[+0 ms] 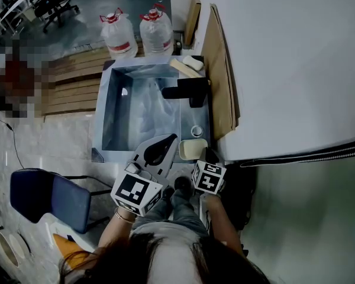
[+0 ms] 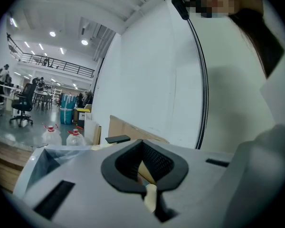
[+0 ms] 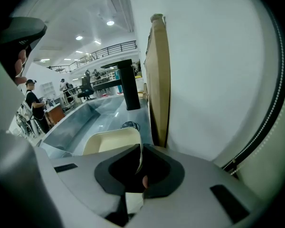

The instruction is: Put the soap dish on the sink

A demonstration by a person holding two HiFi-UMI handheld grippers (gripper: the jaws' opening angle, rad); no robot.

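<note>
The cream soap dish (image 1: 191, 149) rests on the near right corner of the steel sink (image 1: 106, 93), beside the basin. In the right gripper view the soap dish (image 3: 111, 141) lies just ahead of me and its right rim runs in between the jaws. My right gripper (image 1: 202, 160) (image 3: 140, 153) is shut on that rim. To the left of the dish my left gripper (image 1: 164, 145) (image 2: 143, 152) is shut with nothing in it, held over the sink's near edge and tilted up toward the white wall.
A black faucet (image 1: 192, 92) (image 3: 128, 84) and a round metal fitting (image 1: 196, 131) stand on the sink's right ledge beyond the dish. A cardboard sheet (image 1: 219, 70) leans on the wall. Two water bottles (image 1: 136, 33), a wooden pallet (image 1: 77, 78) and a blue chair (image 1: 50, 197) are around.
</note>
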